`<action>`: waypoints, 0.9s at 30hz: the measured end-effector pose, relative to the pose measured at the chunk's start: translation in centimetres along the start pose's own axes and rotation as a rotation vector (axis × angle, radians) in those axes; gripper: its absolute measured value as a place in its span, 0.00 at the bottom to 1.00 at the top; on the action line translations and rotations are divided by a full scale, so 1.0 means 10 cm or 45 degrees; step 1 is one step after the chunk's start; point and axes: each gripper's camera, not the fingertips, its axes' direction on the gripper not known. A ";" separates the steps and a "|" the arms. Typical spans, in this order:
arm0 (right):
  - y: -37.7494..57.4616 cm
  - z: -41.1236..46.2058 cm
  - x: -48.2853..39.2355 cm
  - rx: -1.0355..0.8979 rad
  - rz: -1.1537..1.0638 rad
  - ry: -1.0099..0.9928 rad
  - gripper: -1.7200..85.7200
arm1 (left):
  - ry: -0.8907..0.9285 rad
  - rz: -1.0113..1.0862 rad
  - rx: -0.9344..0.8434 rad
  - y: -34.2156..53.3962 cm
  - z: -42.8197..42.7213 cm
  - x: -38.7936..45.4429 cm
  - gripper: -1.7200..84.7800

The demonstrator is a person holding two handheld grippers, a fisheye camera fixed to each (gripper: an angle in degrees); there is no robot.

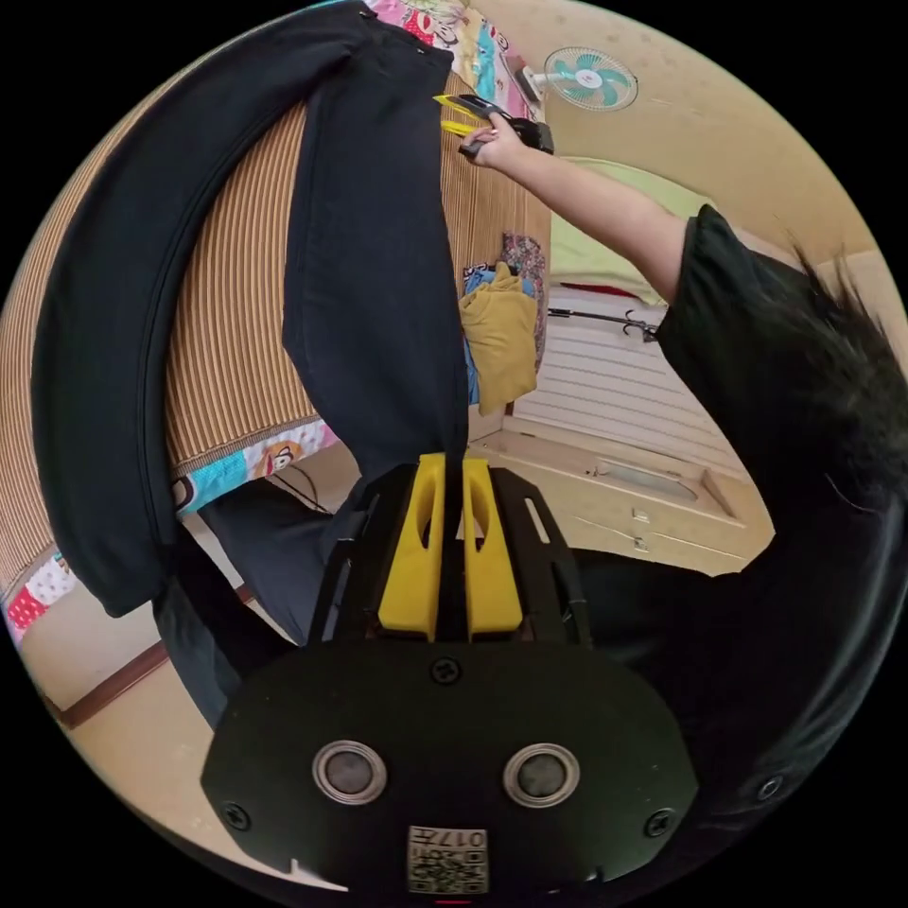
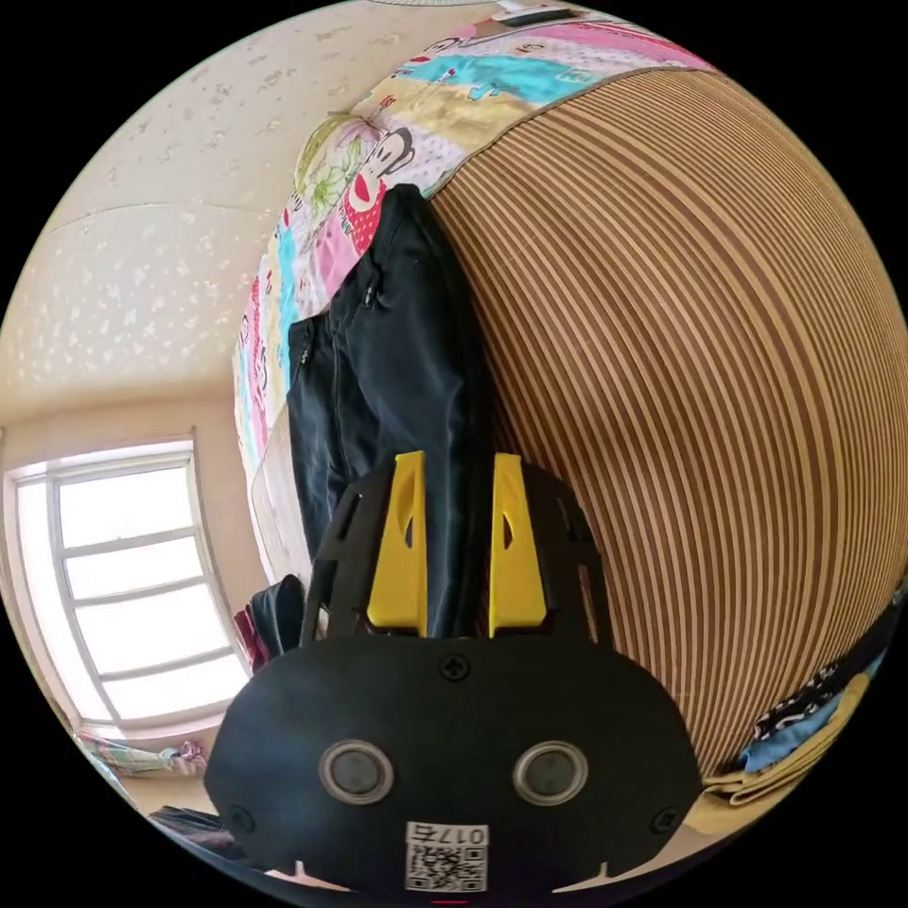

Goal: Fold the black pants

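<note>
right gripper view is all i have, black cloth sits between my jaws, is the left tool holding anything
Observer: Yes. In the left gripper view the left tool is shut on the end of one leg of the black pants.
Operator: where's the other leg
Observer: It lies in a curve over the striped mat, its end hanging past the bed's edge with nothing gripping it.
Operator: can you see my right tool from there
Observer: Yes, the right tool shows at the far waist end of the pants, held by a hand on an outstretched arm.
</note>
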 end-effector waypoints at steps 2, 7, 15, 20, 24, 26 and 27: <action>0.06 -0.02 -0.52 0.211 -0.027 0.207 0.07 | 0.140 -0.025 0.082 0.16 -0.20 -0.14 0.06; 0.60 0.25 -2.30 0.401 -0.563 0.347 0.06 | 0.369 -0.112 0.313 0.62 -0.82 -0.53 0.06; 0.85 1.84 -2.91 -0.009 -0.551 0.061 0.09 | 0.004 -0.312 0.380 1.22 -1.71 -1.62 0.09; 2.39 1.60 -2.30 -0.043 -0.770 0.174 0.11 | -0.149 -0.363 0.344 1.39 -1.91 -2.11 0.13; 3.39 1.47 -1.66 -0.097 -0.682 0.215 0.11 | -0.218 -0.292 0.342 1.24 -1.95 -2.14 0.14; 3.84 1.59 -1.36 -0.156 -0.609 0.115 0.12 | -0.289 -0.197 0.315 1.06 -1.91 -2.11 0.14; 3.90 1.64 -1.30 -0.167 -0.570 0.107 0.12 | -0.296 -0.177 0.293 1.02 -1.88 -2.12 0.14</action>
